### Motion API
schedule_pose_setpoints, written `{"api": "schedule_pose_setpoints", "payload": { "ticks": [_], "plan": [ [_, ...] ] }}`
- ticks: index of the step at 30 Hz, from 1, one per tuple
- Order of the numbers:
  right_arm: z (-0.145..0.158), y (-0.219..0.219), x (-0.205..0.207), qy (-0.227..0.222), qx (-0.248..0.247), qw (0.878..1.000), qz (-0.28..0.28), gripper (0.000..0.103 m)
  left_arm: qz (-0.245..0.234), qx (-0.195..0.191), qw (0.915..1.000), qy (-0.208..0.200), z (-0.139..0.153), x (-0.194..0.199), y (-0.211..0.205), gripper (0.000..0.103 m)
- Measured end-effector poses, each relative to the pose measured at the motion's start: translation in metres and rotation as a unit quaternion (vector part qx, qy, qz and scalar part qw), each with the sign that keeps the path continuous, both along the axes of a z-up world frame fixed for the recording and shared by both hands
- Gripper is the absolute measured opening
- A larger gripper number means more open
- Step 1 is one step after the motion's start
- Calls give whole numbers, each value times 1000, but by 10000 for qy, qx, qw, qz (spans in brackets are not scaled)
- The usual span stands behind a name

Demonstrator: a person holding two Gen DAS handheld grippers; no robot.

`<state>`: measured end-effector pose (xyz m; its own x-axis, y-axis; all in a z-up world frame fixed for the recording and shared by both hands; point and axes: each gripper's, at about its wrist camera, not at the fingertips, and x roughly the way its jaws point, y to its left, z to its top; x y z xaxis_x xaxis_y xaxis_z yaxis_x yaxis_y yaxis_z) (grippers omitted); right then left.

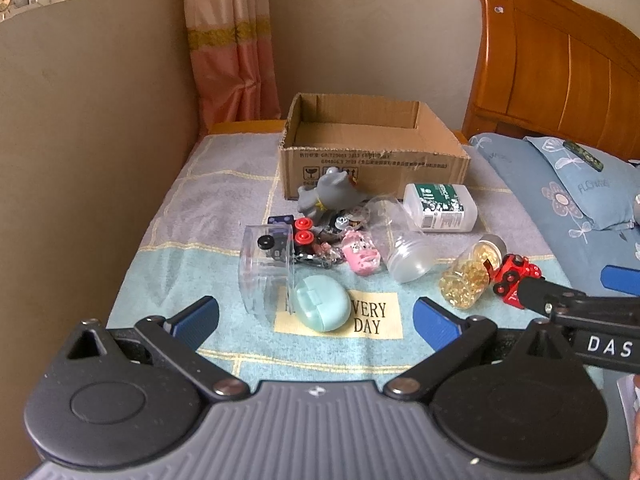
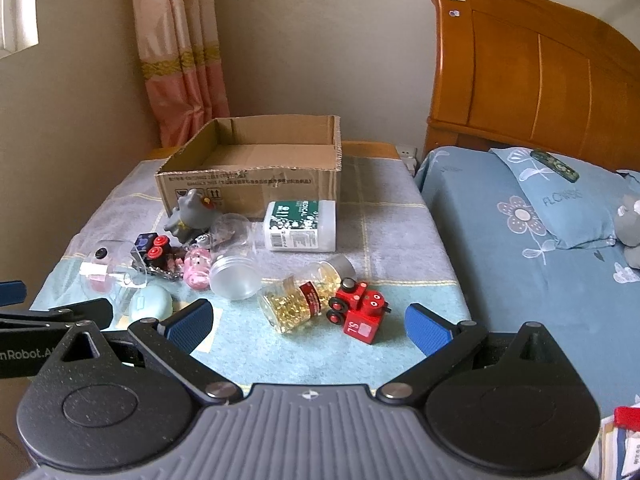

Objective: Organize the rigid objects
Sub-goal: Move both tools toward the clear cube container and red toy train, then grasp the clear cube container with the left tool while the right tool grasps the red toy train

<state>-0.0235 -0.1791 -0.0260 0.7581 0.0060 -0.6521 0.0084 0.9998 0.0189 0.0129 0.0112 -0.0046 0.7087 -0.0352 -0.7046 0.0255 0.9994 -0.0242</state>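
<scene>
- Looking along the left hand-held gripper (image 1: 316, 314), its blue pads are spread wide and grasp nothing; it hovers low over the near edge of the desk (image 1: 160, 216), which is covered by a checked cloth.
- Printed on a yellow patch of that cloth (image 1: 376, 316), the words "VERY DAY" can be read; a mint-green oval case (image 1: 322, 303) lies across the patch's left part.
- A clear plastic cup (image 1: 266, 270) lies on its side, touching the case; what it holds cannot be made out.
- An open cardboard box (image 1: 372, 152) stands at the far side, nothing visible inside; its front carries small print too fine to read.
- A white bottle with a green label (image 1: 440, 207) lies flat just before the box; beside it lie a frosted jar (image 1: 404, 250) and a jar of yellow capsules (image 1: 472, 276).
- The right tool's arm enters from the right, marked "DAS".
- From the right wrist view, the right hand-held gripper (image 2: 308, 322) is likewise spread and empty.
- Between its pads, farther off, lies a red toy train (image 2: 360, 310) with "S1" on its pink end block, touching the capsule jar (image 2: 304, 298), whose red label is unreadable.
- The white bottle (image 2: 300, 225) shows "EDICAL" on its green label.
- The box (image 2: 248, 176) is empty as far as can be seen; a grey toy animal (image 2: 192, 214) leans against its front.
- At the left edge the other tool reads "mRobot.A".
</scene>
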Motion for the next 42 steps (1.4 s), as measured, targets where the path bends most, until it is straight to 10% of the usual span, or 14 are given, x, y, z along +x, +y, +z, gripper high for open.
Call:
{"api": "schedule_pose_setpoints", "payload": {
  "ticks": [18,27,42],
  "plan": [
    [-23,-12,25,-92,501,9958,760,103,71,-445,9990,-56,-26,28,36,102],
    [-38,-18,45,234,1176,9853,1215,103,96,-53,9997,225,-45,58,46,102],
    [-58,-44,90,470,895,9921,747,103,197,-212,9984,481,-59,89,57,102]
  ]
}}
